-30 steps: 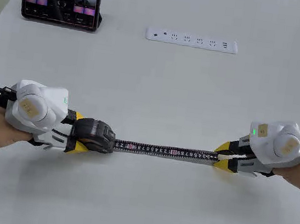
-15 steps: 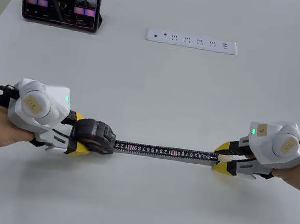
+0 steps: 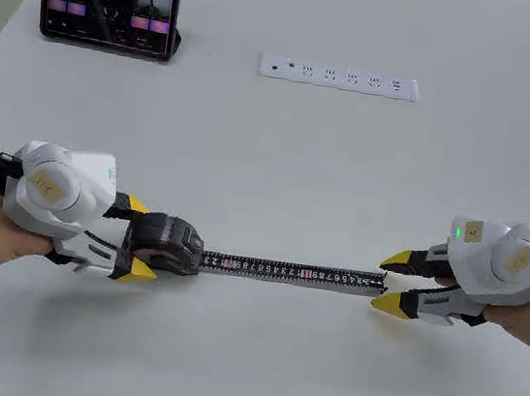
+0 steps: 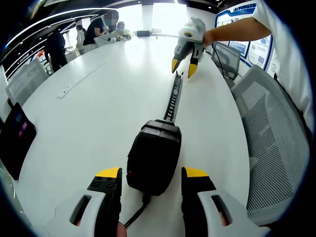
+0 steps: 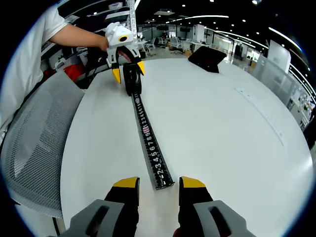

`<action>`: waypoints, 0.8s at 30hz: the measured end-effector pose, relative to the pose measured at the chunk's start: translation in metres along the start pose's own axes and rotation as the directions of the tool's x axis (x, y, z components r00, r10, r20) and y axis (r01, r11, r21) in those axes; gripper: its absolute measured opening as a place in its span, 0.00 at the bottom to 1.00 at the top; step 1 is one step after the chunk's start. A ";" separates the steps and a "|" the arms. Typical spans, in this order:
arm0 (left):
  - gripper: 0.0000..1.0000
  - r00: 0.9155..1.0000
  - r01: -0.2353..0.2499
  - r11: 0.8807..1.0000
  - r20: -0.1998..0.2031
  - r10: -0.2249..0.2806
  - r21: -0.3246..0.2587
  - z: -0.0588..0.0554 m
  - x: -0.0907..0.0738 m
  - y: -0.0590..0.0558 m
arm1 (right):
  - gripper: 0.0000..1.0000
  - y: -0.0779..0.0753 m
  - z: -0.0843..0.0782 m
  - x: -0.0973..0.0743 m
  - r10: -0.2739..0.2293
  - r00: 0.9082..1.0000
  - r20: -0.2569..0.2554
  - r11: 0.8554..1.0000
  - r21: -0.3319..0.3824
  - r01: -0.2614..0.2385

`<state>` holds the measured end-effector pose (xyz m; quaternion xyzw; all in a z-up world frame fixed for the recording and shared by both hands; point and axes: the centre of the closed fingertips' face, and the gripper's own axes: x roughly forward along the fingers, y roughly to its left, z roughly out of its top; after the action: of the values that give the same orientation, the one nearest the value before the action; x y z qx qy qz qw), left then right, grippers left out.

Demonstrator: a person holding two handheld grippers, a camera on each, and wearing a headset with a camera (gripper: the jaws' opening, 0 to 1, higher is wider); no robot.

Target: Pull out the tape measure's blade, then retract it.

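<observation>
White left gripper [image 3: 142,239], right gripper [image 3: 389,283]; yellow-tipped fingers [image 3: 395,261].

Table [image 3: 270,160] is smooth white w/ soft semi-matt sheen, tape measure [image 3: 166,242] has a matt black plastic case & a dark, faintly glossy blade [image 3: 290,271] w/ white print, left tongs [image 3: 139,238] & right tongs [image 3: 389,283] are smooth white plastic w/ yellow-tipped black arms, chair back [image 4: 276,148] is grey mesh.
</observation>
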<state>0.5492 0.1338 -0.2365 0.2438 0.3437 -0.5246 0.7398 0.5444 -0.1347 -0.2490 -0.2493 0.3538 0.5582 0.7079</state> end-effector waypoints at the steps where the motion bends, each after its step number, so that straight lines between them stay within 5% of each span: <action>1: 0.45 1.000 -0.005 1.000 0.007 0.005 -0.009 0.001 -0.001 0.000 | 0.29 0.000 0.000 0.000 -0.008 1.000 0.000 1.000 0.011 0.008; 16: 0.46 0.990 -0.095 0.990 0.092 0.104 -0.100 0.009 -0.023 0.005 | 0.41 0.002 0.008 -0.007 -0.107 0.994 0.036 0.992 0.071 0.104; 24: 0.50 0.973 -0.152 0.975 0.150 0.177 -0.162 0.013 -0.035 0.004 | 0.47 0.000 0.010 -0.011 -0.176 0.982 0.069 0.978 0.123 0.166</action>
<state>0.5488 0.1466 -0.2014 0.1715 0.2985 -0.4523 0.8227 0.5451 -0.1338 -0.2338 -0.2145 0.3347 0.4830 0.7802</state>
